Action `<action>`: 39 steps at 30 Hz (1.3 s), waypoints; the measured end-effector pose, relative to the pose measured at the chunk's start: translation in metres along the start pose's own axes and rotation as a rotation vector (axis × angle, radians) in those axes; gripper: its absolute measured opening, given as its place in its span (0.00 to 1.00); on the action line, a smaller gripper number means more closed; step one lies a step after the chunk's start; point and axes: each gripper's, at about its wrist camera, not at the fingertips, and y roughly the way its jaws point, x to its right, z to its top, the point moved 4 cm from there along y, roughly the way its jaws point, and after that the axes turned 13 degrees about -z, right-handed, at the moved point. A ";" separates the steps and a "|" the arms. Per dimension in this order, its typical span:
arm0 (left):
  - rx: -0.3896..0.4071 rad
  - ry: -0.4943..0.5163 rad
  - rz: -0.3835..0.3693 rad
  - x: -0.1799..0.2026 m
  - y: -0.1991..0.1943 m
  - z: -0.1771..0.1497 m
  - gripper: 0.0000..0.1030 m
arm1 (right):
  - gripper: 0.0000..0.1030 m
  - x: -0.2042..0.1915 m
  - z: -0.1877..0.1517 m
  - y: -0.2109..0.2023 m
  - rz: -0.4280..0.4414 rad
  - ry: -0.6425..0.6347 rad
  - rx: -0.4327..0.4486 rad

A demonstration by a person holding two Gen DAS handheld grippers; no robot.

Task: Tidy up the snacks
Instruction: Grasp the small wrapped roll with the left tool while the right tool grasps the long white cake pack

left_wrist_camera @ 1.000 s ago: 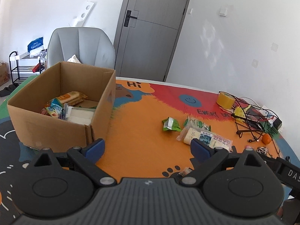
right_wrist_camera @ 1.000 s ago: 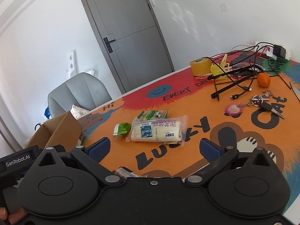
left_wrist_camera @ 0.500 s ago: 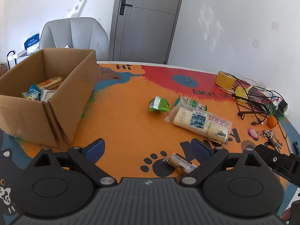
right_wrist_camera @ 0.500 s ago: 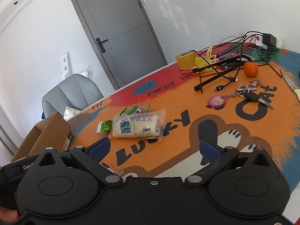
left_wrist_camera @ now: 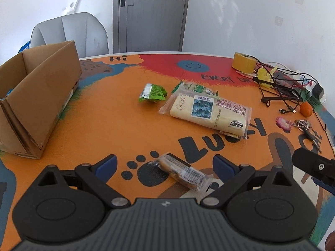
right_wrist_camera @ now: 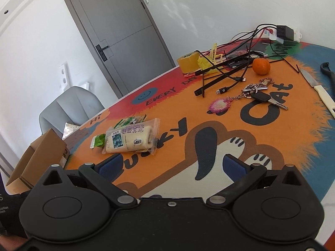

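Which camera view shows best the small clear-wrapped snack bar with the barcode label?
The left wrist view: the small clear-wrapped snack bar lies whole on the mat, between the open left gripper's fingers. In the right wrist view I cannot find it.

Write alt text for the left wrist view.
The open left gripper hovers low over a small clear-wrapped snack bar on the orange cartoon table mat. Beyond lie a large wrapped cake roll and a green snack packet, with the brown cardboard box at left.
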 end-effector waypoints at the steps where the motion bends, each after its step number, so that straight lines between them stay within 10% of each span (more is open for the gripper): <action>1: -0.010 -0.001 0.000 0.000 0.002 -0.002 0.93 | 1.00 0.001 0.000 0.000 -0.001 0.002 -0.001; 8: -0.033 0.006 0.003 -0.008 0.003 -0.008 0.85 | 1.00 -0.005 -0.004 0.005 0.009 -0.004 -0.013; 16: -0.004 -0.010 -0.026 -0.023 -0.005 -0.004 0.17 | 1.00 -0.023 -0.010 0.009 0.027 -0.034 -0.030; 39: 0.101 -0.081 -0.017 -0.057 -0.017 0.029 0.16 | 0.98 -0.052 0.022 0.054 0.105 -0.078 -0.024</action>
